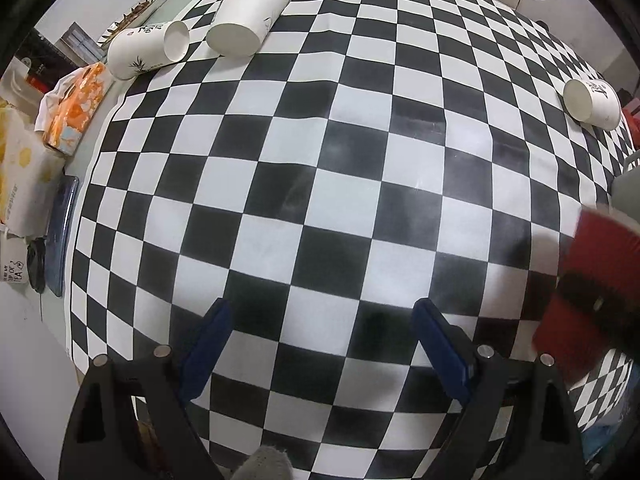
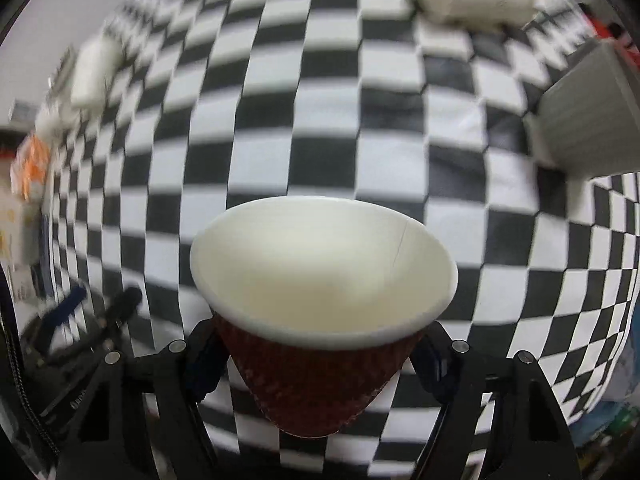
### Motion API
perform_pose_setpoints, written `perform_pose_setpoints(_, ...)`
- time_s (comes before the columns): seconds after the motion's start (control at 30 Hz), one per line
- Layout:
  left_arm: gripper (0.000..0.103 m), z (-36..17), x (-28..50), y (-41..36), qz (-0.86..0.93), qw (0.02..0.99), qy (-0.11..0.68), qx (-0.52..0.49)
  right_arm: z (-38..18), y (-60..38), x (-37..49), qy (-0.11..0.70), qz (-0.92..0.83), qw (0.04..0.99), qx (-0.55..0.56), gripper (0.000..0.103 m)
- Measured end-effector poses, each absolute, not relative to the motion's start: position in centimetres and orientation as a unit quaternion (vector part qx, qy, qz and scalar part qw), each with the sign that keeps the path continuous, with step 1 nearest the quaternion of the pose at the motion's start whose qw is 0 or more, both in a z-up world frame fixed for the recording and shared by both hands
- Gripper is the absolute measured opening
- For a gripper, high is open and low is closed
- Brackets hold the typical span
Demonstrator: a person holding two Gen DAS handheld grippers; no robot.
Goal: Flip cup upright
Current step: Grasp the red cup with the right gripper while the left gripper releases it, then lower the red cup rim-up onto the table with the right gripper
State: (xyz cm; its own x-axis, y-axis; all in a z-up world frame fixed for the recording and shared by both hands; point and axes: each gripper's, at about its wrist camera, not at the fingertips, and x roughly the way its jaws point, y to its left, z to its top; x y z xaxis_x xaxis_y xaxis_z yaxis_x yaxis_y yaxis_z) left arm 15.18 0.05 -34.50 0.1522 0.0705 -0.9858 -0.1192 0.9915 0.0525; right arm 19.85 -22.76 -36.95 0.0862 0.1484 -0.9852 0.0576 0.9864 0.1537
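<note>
We work over the table (image 1: 320,184), covered in a black-and-white checked cloth, which fills both views ahead of the tongs. Far ahead-left of our left tongs (image 1: 320,344) lie two white paper cups on their sides: the large white cup (image 1: 250,12) and, just beside it, the smaller white cup (image 1: 146,50). A third white cup (image 1: 592,102) lies far ahead-right. Off the cloth to the left sits an orange tissue pack (image 1: 78,110).

Our left tongs are spread apart over bare cloth, holding nothing. Our right tongs (image 2: 320,360) are clamped on the red cup (image 2: 316,392), one finger on each side of its ribbed wall. The cup's white mouth faces up and away from the camera, its base hanging down between the fingers, off the cloth as far as we can judge. In the left view the same cup shows as a red blur at the right edge. The right view is motion-blurred, so we cannot tell the tilt exactly.

We judge the flip nearly done. To finish well: level the rim, lower straight until the base sits flat on the cloth, then release. Keep the squeeze light, since paper walls dent. Keep the left tongs away.
</note>
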Motion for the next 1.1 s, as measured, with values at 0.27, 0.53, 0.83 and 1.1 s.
perform_pose_setpoints(0.27, 0.091, -36.0, 18.2, 0.2, 0.062, 0.762, 0.644, -0.030, -34.3, -22.8, 19.7, 0.500, -0.005, 0.864, 0.064, 0.078)
perform_pose_setpoints(0.53, 0.091, -37.4, 19.4, 0.2, 0.055, 0.762, 0.646, -0.015, -35.9, -19.6, 18.0, 0.416, -0.018, 0.909, 0.023, 0.078)
perform_pose_setpoints(0.83, 0.091, -38.3, 18.5, 0.5, 0.045, 0.760, 0.649, -0.010, -35.9, -19.0, 14.0, 0.419, -0.016, 0.908, 0.010, 0.079)
perform_pose_setpoints(1.1, 0.091, -37.6, 17.8, 0.0, 0.037, 0.767, 0.640, -0.006, -37.2, -19.6, 12.5, 0.452, -0.039, 0.891, 0.032, 0.079)
